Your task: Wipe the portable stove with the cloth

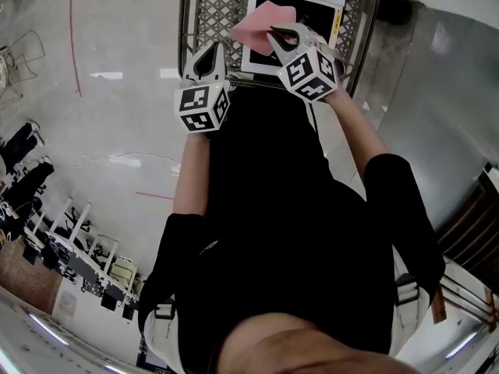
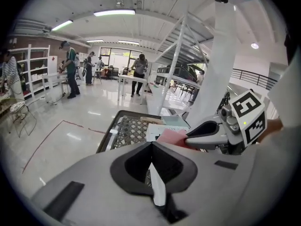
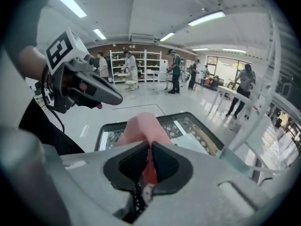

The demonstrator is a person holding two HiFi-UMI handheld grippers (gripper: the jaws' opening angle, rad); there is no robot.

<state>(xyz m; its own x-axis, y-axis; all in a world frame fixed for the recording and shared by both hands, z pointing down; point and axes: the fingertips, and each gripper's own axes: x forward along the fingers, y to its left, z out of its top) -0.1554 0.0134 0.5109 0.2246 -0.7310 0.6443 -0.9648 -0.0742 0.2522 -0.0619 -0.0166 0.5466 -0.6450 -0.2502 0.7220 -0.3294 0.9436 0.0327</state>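
The white portable stove (image 1: pixel 300 18) sits on a table with a metal mesh top (image 1: pixel 209 10) at the top of the head view. My right gripper (image 1: pixel 281 36) hangs above the stove's near left part, shut on a pink cloth (image 1: pixel 257 23). The cloth sticks out past the jaws (image 3: pixel 141 128) in the right gripper view, where that gripper (image 3: pixel 149 145) pinches it. My left gripper (image 1: pixel 209 62) is to the left, over the table's near edge, with its tips together and nothing in them. In the left gripper view, the left gripper (image 2: pixel 151 144) points at the mesh (image 2: pixel 129 128), with the cloth (image 2: pixel 171 136) to its right.
Shiny grey floor with a red line (image 1: pixel 74 37) lies left of the table. A white slanted frame post (image 2: pixel 174 65) rises behind the table. Several people (image 2: pixel 70 72) stand by shelves and tables far across the room. A dark railing (image 1: pixel 468 224) is at the right.
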